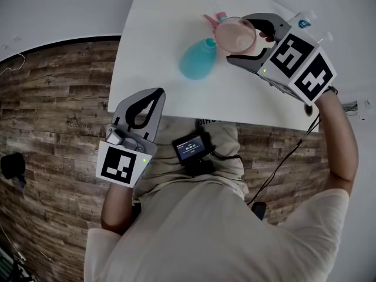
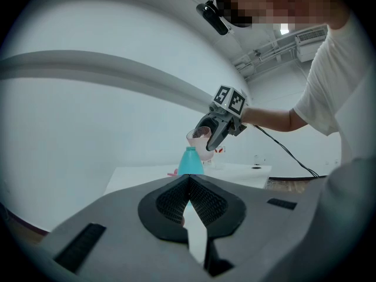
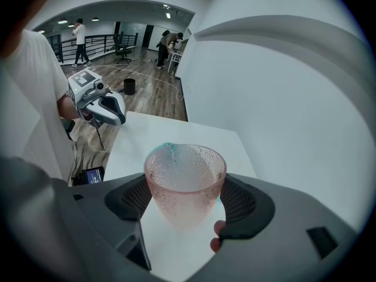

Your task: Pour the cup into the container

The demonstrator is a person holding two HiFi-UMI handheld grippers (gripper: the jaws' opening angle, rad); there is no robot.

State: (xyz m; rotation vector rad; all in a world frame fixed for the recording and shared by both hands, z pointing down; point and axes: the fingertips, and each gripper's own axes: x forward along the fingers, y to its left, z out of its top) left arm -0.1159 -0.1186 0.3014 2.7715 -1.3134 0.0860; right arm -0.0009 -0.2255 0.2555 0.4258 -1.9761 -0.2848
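Right gripper [image 1: 239, 39]: jaws clamp the pink cup [image 3: 185, 184]. The teal container [image 1: 197, 61] stands just beyond and below them. Left gripper [image 2: 189, 181]: jaws closed, empty. Risk: the container's neck looks narrow, so a hasty tilt may spill onto the counter [image 1: 158, 28].

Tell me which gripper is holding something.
The right gripper: its jaws clamp the pink cup. The left gripper is shut on nothing.

Pink cup [image 1: 235, 35], teal container [image 1: 197, 60], white table [image 1: 158, 57]
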